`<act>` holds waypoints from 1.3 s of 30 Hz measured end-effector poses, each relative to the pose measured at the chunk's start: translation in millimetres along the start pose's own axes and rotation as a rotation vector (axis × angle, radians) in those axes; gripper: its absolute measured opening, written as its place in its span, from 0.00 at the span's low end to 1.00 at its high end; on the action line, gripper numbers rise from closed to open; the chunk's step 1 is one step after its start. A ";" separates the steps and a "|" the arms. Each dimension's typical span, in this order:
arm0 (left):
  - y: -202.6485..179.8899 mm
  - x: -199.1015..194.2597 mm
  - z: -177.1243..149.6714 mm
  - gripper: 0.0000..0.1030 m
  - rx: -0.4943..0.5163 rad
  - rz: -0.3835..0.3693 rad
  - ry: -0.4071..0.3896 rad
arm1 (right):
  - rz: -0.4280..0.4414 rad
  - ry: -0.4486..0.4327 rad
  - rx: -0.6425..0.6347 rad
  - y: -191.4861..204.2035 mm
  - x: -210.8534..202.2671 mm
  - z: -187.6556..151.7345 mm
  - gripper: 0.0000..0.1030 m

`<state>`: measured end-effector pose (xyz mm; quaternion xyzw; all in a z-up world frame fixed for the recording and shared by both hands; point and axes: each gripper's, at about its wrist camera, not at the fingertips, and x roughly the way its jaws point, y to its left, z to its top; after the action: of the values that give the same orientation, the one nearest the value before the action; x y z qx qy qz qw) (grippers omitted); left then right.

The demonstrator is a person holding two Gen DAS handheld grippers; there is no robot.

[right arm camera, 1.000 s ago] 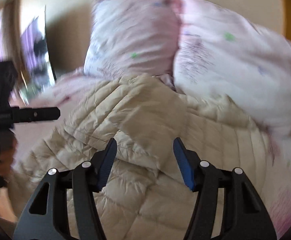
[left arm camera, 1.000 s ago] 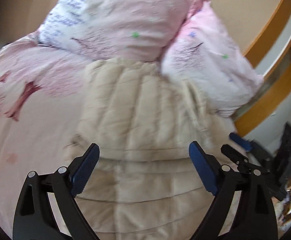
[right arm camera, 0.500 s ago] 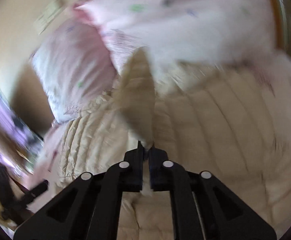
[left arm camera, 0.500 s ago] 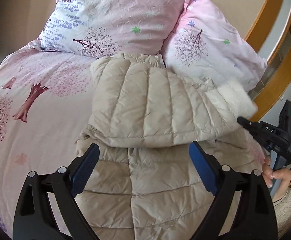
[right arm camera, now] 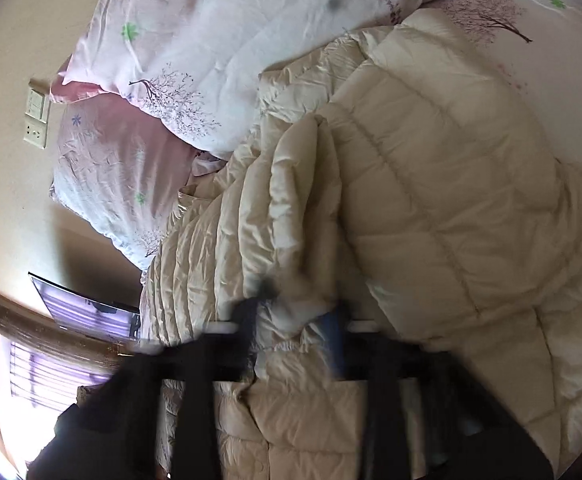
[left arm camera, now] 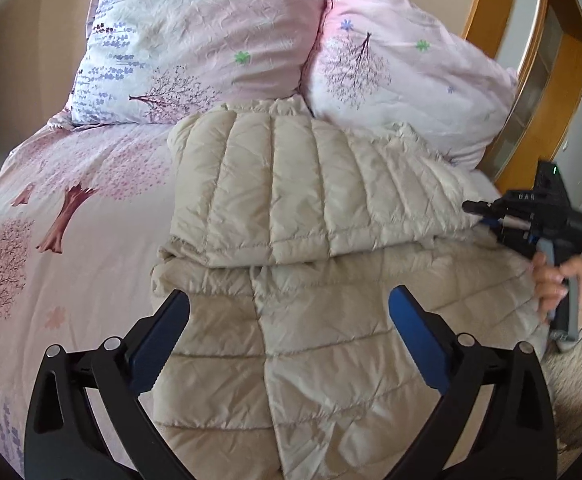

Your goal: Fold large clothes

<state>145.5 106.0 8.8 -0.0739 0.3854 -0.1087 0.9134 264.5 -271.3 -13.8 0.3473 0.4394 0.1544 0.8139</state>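
Jacket [left arm camera: 315, 184], puffy quilted beige; left fingers [left arm camera: 159, 336] opening, empty; right fingers [left arm camera: 487, 207] clamped on its fold.

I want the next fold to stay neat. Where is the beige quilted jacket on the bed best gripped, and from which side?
Probably grip the jacket at its edge beside the bare pink sheet, just below the folded-over sleeve, coming in from that sheet side. That edge lies free and thin on flat bedding; the middle is puffy and offers no edge.
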 end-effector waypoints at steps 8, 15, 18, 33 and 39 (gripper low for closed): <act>18.0 9.2 -13.8 0.98 -0.054 0.021 0.039 | -0.110 -0.215 -0.166 31.7 -40.5 -5.5 0.06; 21.2 9.5 -15.7 0.98 -0.071 0.032 0.040 | -0.133 -0.102 -0.057 -3.4 -14.7 -10.4 0.07; 21.0 8.5 -17.6 0.99 -0.065 0.042 0.039 | -0.174 -0.070 -0.068 -8.9 -9.5 -15.6 0.08; 22.5 6.4 -23.0 0.99 -0.074 0.062 0.041 | -0.220 -0.165 -0.308 32.3 -31.3 -16.0 0.24; 21.7 3.2 -25.7 0.99 -0.099 0.103 0.074 | -0.334 0.068 -0.209 2.2 31.6 -12.4 0.21</act>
<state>132.3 124.9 -16.0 -0.0948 0.4270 -0.0451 0.8982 272.4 -246.8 -36.1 0.1780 0.4998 0.0737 0.8444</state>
